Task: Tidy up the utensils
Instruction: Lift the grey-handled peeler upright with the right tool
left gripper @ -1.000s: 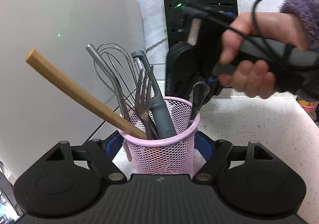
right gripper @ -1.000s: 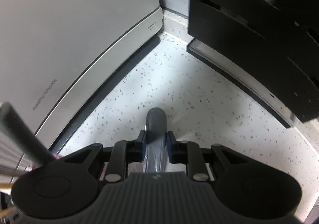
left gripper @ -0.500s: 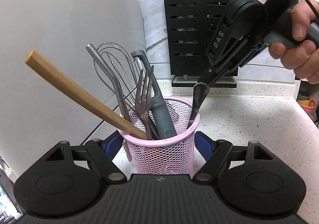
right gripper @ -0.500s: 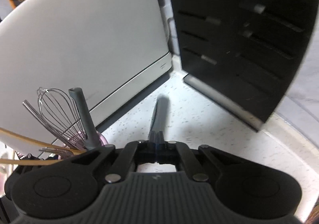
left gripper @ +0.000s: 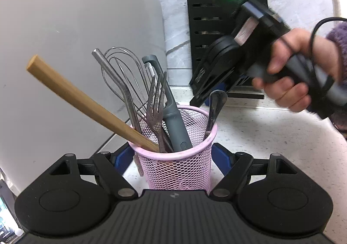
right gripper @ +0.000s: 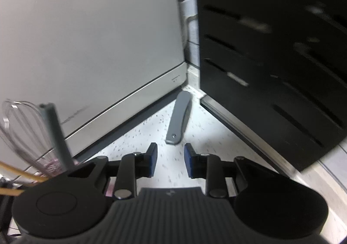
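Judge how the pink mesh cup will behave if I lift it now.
Probably top-heavy: the wooden stick and forks lean out to one side, so the pink mesh cup may tilt that way. Its thin mesh wall looks springy; the left gripper could dent it if squeezed harder.

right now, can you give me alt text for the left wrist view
A pink mesh cup sits between the left tongs, holding a whisk, forks, a wooden stick and a spoon. A hand holds the right tongs just above the spoon.
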Motion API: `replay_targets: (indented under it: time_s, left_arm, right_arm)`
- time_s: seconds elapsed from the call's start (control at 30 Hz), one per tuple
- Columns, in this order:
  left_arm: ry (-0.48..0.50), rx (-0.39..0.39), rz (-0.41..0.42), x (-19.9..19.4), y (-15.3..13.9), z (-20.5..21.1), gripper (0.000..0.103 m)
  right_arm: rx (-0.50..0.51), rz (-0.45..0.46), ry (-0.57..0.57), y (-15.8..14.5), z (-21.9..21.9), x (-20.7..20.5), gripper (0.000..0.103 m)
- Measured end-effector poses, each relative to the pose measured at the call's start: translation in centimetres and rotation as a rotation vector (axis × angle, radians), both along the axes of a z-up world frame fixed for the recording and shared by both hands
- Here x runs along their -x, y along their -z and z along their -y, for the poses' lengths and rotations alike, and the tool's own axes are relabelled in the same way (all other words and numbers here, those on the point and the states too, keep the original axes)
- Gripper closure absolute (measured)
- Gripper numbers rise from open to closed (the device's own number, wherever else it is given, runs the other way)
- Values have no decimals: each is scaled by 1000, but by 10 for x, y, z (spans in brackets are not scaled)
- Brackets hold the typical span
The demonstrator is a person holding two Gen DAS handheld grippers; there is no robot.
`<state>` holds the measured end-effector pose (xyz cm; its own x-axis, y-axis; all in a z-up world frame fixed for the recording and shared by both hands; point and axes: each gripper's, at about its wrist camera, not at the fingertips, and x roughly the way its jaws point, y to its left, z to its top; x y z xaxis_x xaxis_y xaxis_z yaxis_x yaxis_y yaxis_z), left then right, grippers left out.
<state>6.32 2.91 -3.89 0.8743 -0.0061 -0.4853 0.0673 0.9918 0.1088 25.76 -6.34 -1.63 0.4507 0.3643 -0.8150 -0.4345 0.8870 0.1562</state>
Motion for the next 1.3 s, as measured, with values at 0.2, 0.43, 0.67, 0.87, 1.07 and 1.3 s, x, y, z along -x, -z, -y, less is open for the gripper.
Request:
replay_targets:
  time_s: [0.2,0.43,0.67,0.87,1.07,1.3]
  left_arm:
    - [-13,-3,-58,-14,-8,1,13]
    - [-30,22,-89,-27,-14,0,13]
    - [-38,15,-114,-30,-16,3,13]
    - [-44,18,-150,-39,-19,4,13]
    - [-37,29,-194,-44,-24,6,14]
    - [-34,49,-249,-52,-30,3,16]
  right_arm:
    - [31,-51,33,22,-22,-26,76]
    - [76,-58,48,36,-37,-54,70]
    - [154,-47,47,44,-47,-53,78]
    - [119,-76,34,43,-35,-51,81]
    - [18,-136,17,31,-6,-38,81]
    - [-59,-172,-6,7,25,-6,81]
